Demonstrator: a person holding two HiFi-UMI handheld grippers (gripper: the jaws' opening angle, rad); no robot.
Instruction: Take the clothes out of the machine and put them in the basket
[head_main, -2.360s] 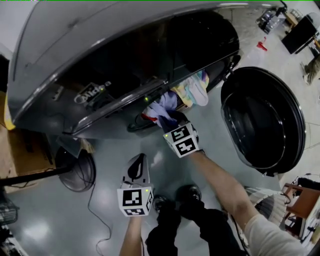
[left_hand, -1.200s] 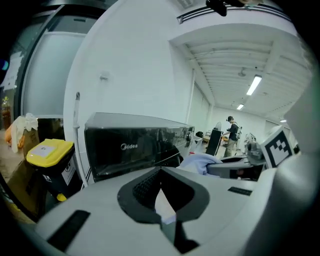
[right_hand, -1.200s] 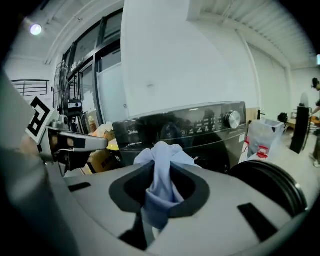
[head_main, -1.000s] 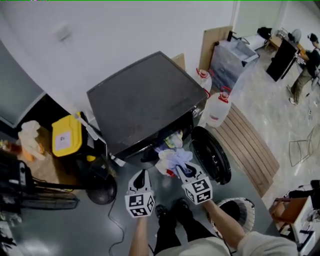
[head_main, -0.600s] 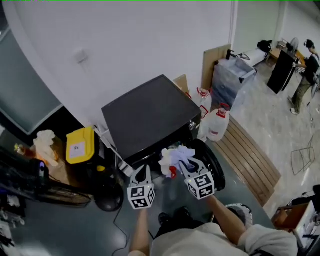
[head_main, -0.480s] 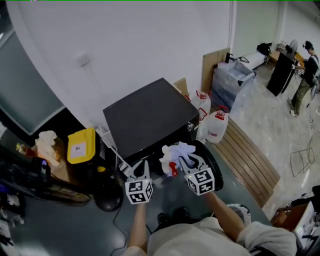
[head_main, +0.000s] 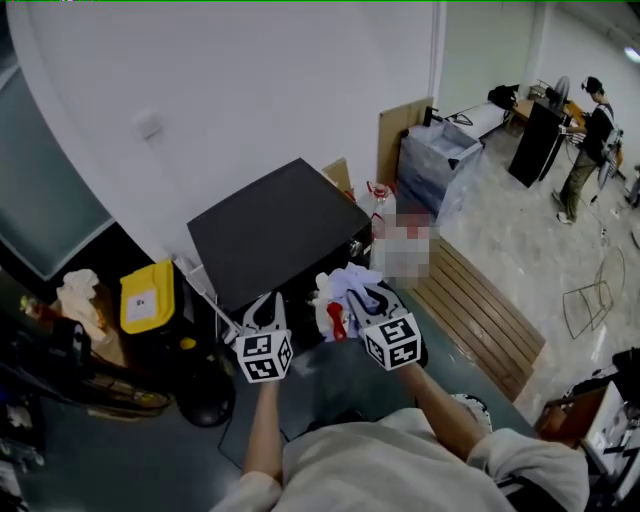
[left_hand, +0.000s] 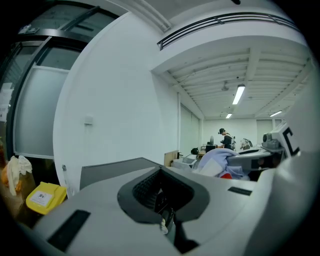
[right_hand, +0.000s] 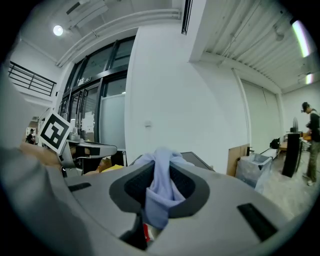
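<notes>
- Up from the machine (head_main: 268, 228) came the left gripper (head_main: 266, 304) and right gripper (head_main: 366, 300) since the earlier frames, bringing the clothes (head_main: 338, 292) out.
- Left gripper pointed nearly level, its jaws together on nothing.
- Clothes hung in the air before the machine, pale blue cloth clamped in the right gripper's jaws; soft, light and floppy, best taken by a gathered fold.
- Right forearm reached forward, nearly level; the basket (head_main: 468, 402) barely showed beside it.
</notes>
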